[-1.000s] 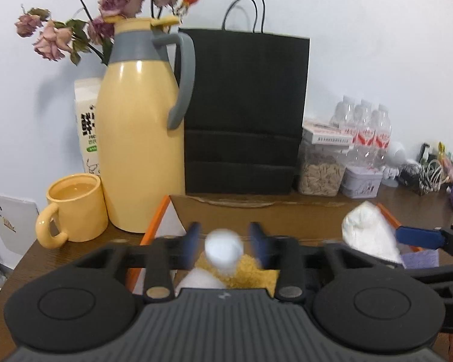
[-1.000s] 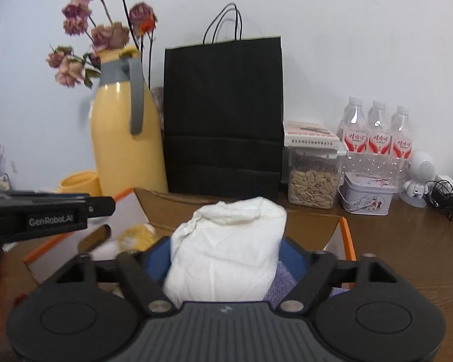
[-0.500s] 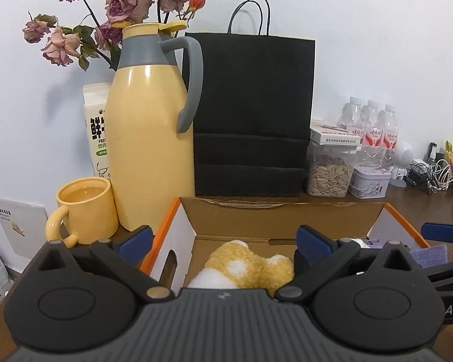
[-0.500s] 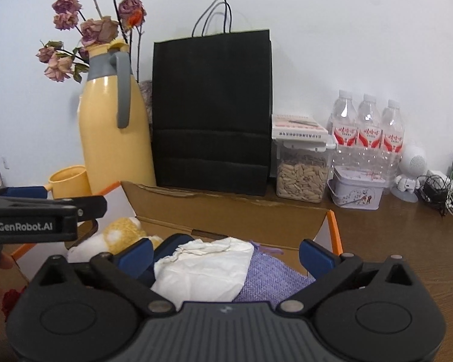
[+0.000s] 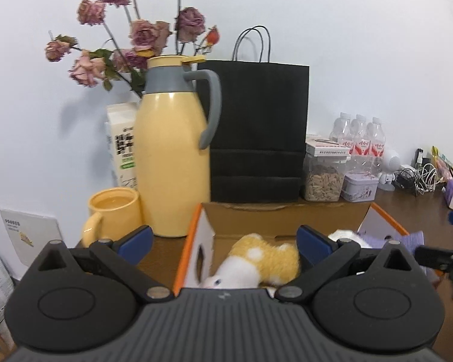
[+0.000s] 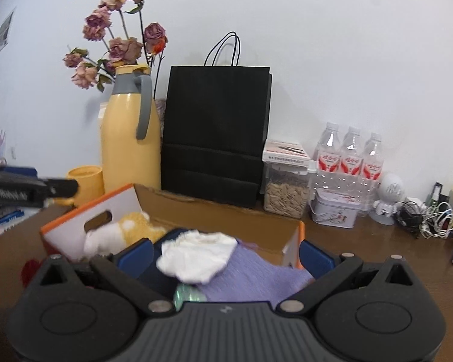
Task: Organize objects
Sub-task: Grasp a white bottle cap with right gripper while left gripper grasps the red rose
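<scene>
An open cardboard box [image 5: 274, 220] with orange-edged flaps sits on the brown table. A yellow and white plush toy [image 5: 256, 262] lies inside it at the left; it also shows in the right wrist view [image 6: 126, 229]. A white crumpled cloth [image 6: 197, 255] lies on a purple cloth [image 6: 256, 280] in the box's right side. My left gripper [image 5: 223, 241] is open and empty, raised above the plush. My right gripper [image 6: 226, 255] is open and empty above the white cloth.
A yellow thermos jug [image 5: 172, 163] with dried roses, a yellow mug [image 5: 113, 211] and a milk carton [image 5: 120, 147] stand left of the box. A black paper bag [image 5: 258, 132], a seed jar [image 5: 323, 181], a tin, water bottles [image 6: 350, 157] and cables line the back wall.
Both grippers opened and let go: the plush and the white cloth dropped into the box. Both grippers then rose and pulled back from the box.
</scene>
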The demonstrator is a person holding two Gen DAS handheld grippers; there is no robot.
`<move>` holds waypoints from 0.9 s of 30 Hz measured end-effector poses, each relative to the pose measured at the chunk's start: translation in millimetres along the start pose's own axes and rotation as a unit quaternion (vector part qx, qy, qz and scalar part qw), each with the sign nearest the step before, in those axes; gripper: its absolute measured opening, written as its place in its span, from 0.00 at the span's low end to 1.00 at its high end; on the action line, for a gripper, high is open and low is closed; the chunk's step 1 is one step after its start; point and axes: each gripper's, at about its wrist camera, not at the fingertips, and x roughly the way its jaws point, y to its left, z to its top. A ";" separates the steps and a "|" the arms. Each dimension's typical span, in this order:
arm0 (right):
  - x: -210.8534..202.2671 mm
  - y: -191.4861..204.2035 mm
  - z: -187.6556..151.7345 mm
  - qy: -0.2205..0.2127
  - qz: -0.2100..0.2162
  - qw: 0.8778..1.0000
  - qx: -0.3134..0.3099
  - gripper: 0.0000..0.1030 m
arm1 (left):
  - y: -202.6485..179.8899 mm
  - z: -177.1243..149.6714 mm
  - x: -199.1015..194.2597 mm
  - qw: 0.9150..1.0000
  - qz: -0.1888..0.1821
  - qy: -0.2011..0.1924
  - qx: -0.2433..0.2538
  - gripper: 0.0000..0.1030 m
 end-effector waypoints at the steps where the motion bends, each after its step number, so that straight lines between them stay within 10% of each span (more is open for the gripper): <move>1: -7.0 -1.4 -4.4 0.002 -0.002 1.000 -0.002 1.00 | 4.6 -2.6 -5.4 1.000 0.002 0.001 0.000 1.00; 10: -35.3 -10.0 -55.7 0.058 -0.003 0.998 -0.006 0.99 | 38.6 -36.1 -34.0 0.999 0.021 0.038 0.000 1.00; 19: -15.8 -23.6 -93.4 0.129 0.021 0.991 0.039 0.50 | 50.6 -67.8 -43.4 0.997 0.024 0.077 0.000 1.00; 27: -2.2 -15.8 -96.0 0.142 0.025 0.989 0.045 0.27 | 52.6 -78.7 -35.7 0.995 0.026 0.097 -0.014 1.00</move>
